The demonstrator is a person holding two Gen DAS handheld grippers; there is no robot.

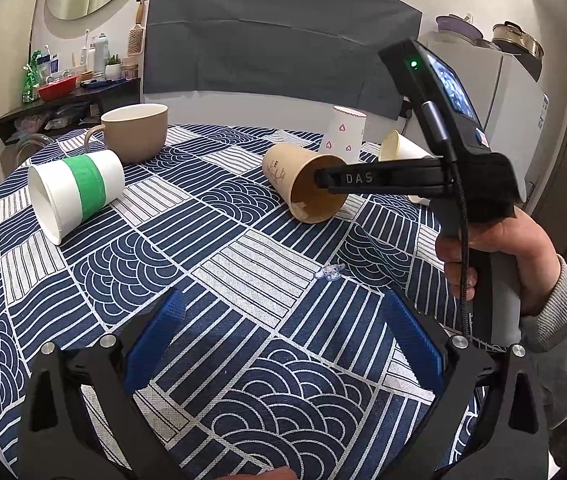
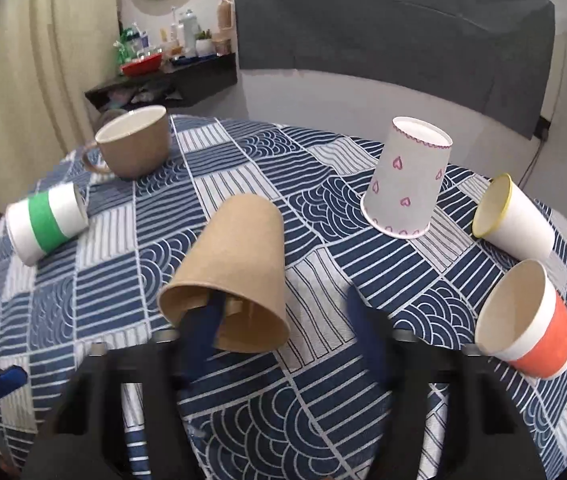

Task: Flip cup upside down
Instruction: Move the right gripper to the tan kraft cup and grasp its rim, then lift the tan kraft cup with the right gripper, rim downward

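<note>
A brown paper cup [image 1: 303, 180] [image 2: 231, 272] lies on its side on the patterned tablecloth, mouth toward the cameras. My right gripper [image 2: 283, 320] is open; its left finger [image 2: 203, 332] reaches into the cup's mouth and its right finger [image 2: 367, 328] is outside, to the right. In the left wrist view the right gripper's black finger [image 1: 379, 179] points into the cup mouth. My left gripper [image 1: 283, 328] is open and empty, hovering low over the cloth in front of the cup.
A green-banded cup [image 1: 75, 196] lies at left beside a tan mug [image 1: 137, 132]. A heart-print cup [image 2: 407, 178] stands upside down. A yellow-rimmed cup [image 2: 511, 216] and an orange-banded cup [image 2: 527, 320] lie at right. A small clear clip [image 1: 329, 271] lies on the cloth.
</note>
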